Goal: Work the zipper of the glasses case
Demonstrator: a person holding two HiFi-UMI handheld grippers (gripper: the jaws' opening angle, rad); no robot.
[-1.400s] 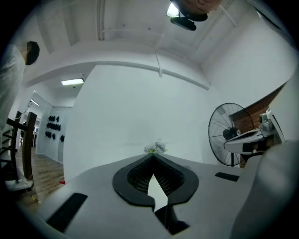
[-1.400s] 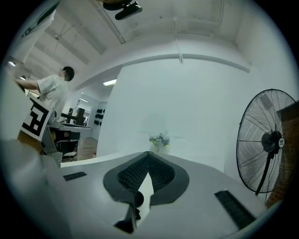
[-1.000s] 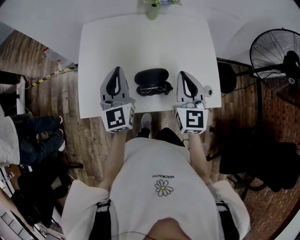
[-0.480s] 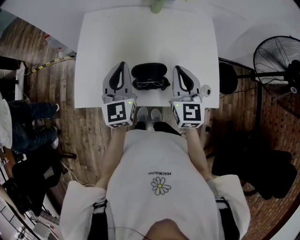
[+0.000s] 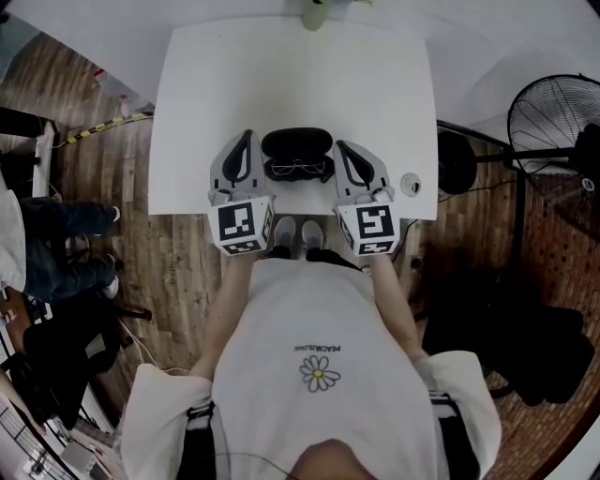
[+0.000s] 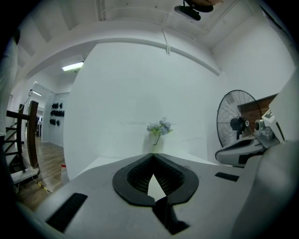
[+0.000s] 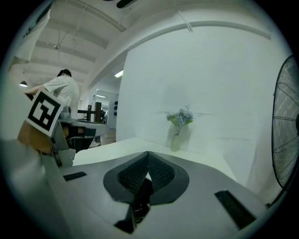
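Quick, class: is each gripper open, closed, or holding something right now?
Left gripper: closed, holding nothing.
Right gripper: closed, holding nothing.

Two grippers (image 5: 247, 137) (image 5: 339, 145), one glasses case (image 5: 297, 142)

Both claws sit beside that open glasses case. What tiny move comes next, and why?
Probably open the right gripper and ease it toward the glasses case. Both it and the left gripper are shut and empty, flanking the case, so neither holds the zipper yet.

White table (image 5: 375, 84), open glasses case (image 5: 298, 150) near its front, flower vase (image 5: 315, 13) at back
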